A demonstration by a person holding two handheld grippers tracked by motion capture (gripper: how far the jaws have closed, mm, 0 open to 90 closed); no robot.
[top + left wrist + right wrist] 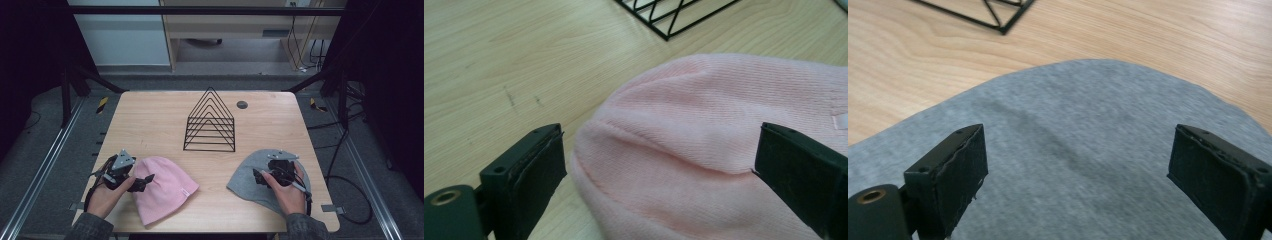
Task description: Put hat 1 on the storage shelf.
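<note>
A wooden table (150, 120) fills the frame's centre; a black wire rack (210, 122) stands mid-frame; pink beanie (162, 187) lower left, grey beanie (250, 175) lower right; left gripper (145, 179) and right gripper (257, 176) hover wide-jawed over them, gripping nothing

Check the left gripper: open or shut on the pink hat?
Open. The left gripper has its jaws wide apart over the pink hat, pads not pressing it.

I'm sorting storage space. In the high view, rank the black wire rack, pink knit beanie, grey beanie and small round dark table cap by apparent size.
1. Pink knit beanie and grey beanie: look alike, the grey partly covered by a hand.
2. Black wire rack: slightly smaller, though farther from the camera.
3. Small round dark table cap.
</note>
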